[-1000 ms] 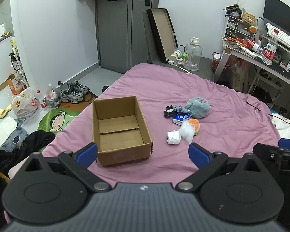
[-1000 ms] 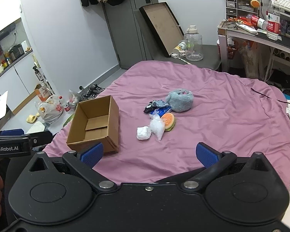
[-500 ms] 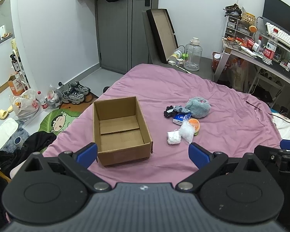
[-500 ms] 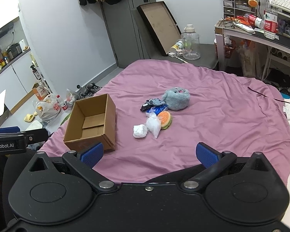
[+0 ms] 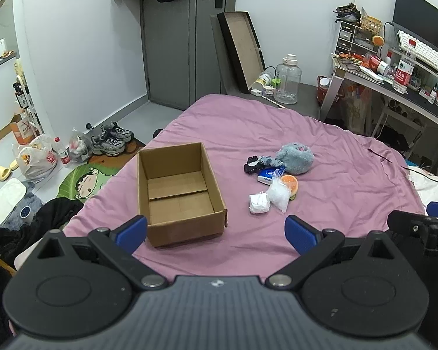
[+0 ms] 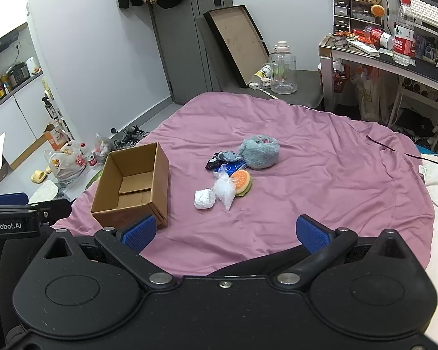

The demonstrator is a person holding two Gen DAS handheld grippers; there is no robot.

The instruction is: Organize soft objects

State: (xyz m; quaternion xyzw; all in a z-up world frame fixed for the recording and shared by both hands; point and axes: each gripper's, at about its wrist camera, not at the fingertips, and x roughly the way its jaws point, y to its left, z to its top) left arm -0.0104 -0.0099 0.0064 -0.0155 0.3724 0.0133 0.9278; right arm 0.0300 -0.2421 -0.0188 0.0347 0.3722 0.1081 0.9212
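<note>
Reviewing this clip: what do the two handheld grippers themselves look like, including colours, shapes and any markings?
Both are black plastic. The left gripper has a ribbed grey body, round disc housings, silver pivot screws and textured blue pads. The right gripper matches, with a smooth black body. Seen from the right wrist view, the left unit's side reads "GenRobot.AI" in white.

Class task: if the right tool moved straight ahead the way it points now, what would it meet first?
Probably the crumpled white paper wad beside the clear plastic bag on the purple bedsheet; the right tool is open, and depth is uncertain.
</note>
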